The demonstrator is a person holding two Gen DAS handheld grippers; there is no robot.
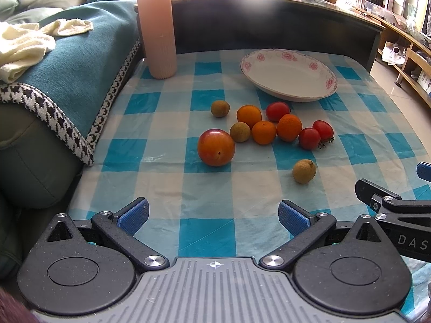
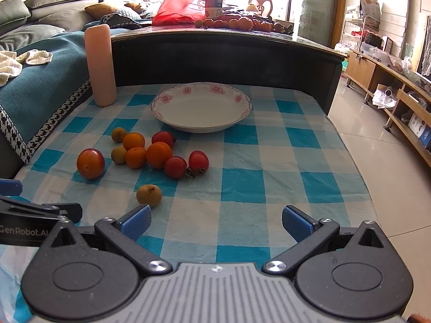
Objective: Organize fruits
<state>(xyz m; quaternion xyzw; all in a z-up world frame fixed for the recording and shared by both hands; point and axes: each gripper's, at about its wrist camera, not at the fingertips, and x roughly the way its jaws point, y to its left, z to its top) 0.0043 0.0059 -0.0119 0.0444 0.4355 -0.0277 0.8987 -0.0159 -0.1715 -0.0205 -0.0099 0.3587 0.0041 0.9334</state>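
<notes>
Several fruits lie loose on the blue-checked cloth: a big red-orange fruit, small oranges, red tomatoes and tan longans, one nearest me. A white flowered plate stands behind them with nothing in it. My left gripper hangs open over the near cloth, well short of the fruit. My right gripper is open too, with the near longan just ahead of its left finger. Neither holds anything.
A ribbed pink vase stands at the cloth's far left corner. A sofa with a teal blanket borders the left. A dark raised counter walls the back, with more fruit on top. Tiled floor and low shelves lie right.
</notes>
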